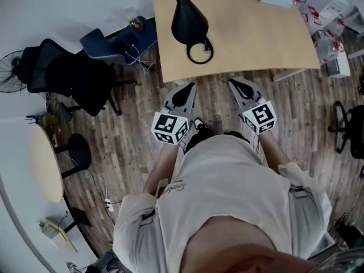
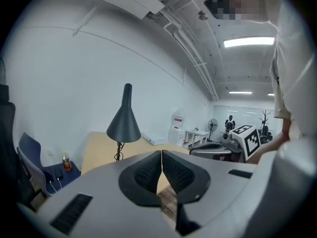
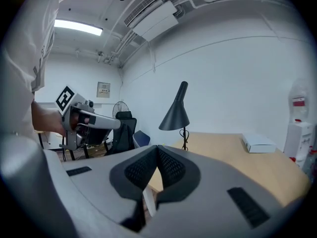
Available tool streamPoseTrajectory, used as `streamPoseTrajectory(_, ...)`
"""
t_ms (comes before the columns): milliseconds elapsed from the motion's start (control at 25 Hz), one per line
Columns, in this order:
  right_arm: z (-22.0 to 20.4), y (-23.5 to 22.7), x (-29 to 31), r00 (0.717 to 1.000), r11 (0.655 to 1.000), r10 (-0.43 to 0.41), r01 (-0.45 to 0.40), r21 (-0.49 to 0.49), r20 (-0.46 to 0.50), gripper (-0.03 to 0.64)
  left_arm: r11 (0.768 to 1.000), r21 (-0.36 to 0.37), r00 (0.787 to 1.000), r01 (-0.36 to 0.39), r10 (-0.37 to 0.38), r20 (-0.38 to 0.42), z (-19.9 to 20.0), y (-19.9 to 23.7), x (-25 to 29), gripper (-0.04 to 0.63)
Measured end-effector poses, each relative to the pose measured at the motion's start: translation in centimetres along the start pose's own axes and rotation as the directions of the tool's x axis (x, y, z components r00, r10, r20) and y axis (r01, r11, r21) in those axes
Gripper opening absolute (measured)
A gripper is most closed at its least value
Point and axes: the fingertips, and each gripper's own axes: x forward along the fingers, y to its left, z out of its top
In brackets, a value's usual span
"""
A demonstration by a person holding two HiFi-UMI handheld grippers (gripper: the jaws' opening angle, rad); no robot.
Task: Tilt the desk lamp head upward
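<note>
I hold my left gripper point(image 1: 183, 95) and right gripper point(image 1: 243, 89) side by side over the floor point(image 1: 131, 147), just short of the desk point(image 1: 256, 44), each with its jaws pressed together on nothing (the tips meet in both gripper views). The lamp point(image 1: 189, 19) stands on the desk ahead of my left gripper, apart from both, its black cone shade point(image 2: 124, 126) opening downward. The ring point(image 1: 200, 51) beside it may be its base; from above I cannot be sure.

Wood plank floor point(image 1: 133, 138), pale desk point(image 1: 256, 38), black office chair point(image 1: 68, 75), white walls point(image 2: 74, 73), ceiling strip light point(image 2: 247, 42)
</note>
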Motion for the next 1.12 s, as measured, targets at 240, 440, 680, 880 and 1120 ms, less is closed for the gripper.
streamPoseTrajectory(240, 1.2, -0.5, 4.0, 0.995, 0.995, -0.100, 0.100, -0.004, -0.004, -0.005, 0.998, 0.018, 0.998, 0.064, -0.065, 0.015, 1.7, 4.5, 1.2, 0.015)
streamPoseTrajectory(440, 0.5, -0.5, 6.0, 0.985, 0.985, -0.170, 0.170, 0.006, -0.025, -0.005, 0.995, 0.012, 0.995, 0.100, -0.100, 0.012, 1.6, 7.6, 2.1, 0.015)
streamPoseTrajectory(680, -1.1, -1.7, 6.7, 0.977, 0.979, -0.199, 0.202, 0.039, -0.072, -0.005, 0.992, 0.022, 0.992, 0.124, -0.123, -0.012, 1.2, 8.7, 3.9, 0.015)
streamPoseTrajectory(880, -2.9, -3.4, 8.0, 0.975, 0.981, -0.182, 0.190, 0.049, -0.128, -0.005, 0.992, 0.016, 0.992, 0.122, -0.121, -0.039, 0.9, 9.0, 5.6, 0.015)
streamPoseTrajectory(1120, -5.3, -5.7, 9.4, 0.975, 0.989, -0.102, 0.120, 0.083, -0.197, -0.005, 0.996, 0.008, 0.990, 0.091, -0.090, -0.108, -0.5, 9.1, 8.1, 0.015)
